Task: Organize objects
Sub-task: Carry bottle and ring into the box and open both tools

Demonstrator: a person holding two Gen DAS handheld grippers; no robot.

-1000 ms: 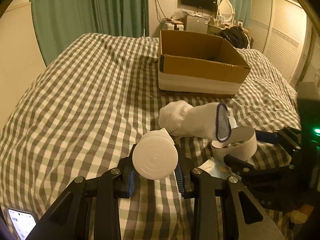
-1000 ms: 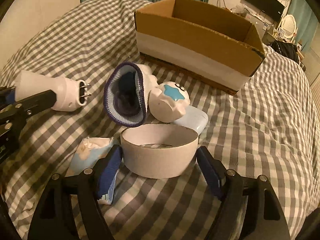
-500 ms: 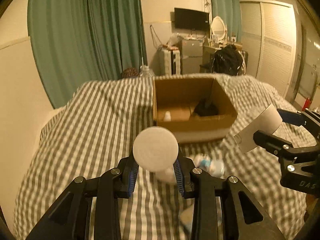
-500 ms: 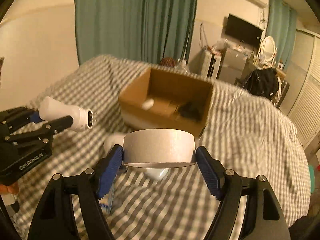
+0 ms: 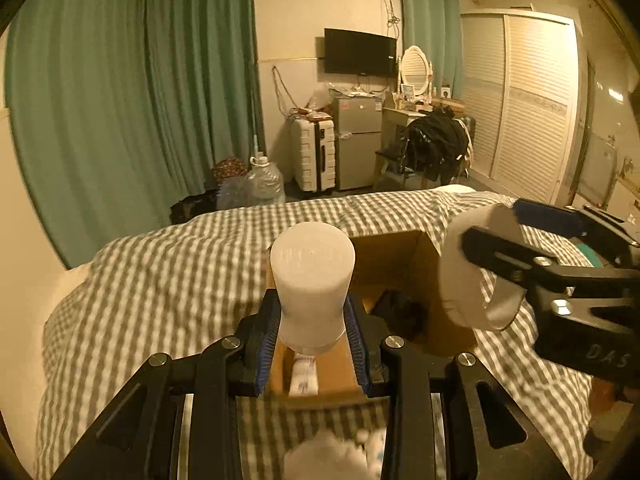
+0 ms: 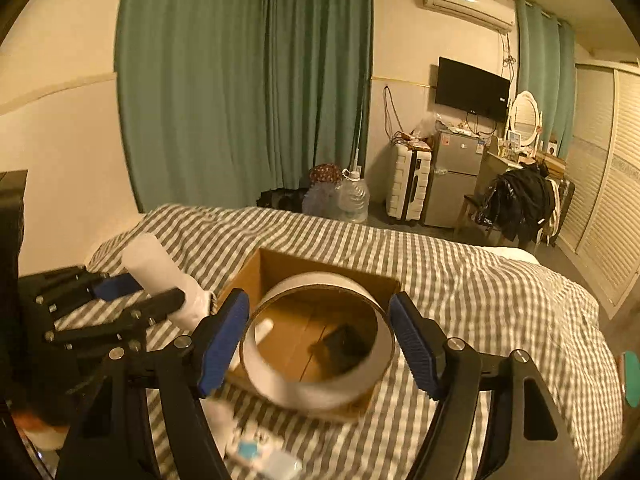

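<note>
My left gripper is shut on a white plug-in device, held above the open cardboard box on the checked bed. My right gripper is shut on a wide white tape roll, tilted over the same box. Through the roll I see the box floor with a black item and a small white bottle. The right gripper with the roll shows in the left wrist view, and the left gripper with the device in the right wrist view.
A white sock and small toys lie on the bed in front of the box. Beyond the bed stand a water jug, a suitcase, a small fridge and a chair with dark clothes.
Both grippers have risen from the bed with their objects and moved forward to above the box. The tape roll has tilted so its opening faces the right camera.
</note>
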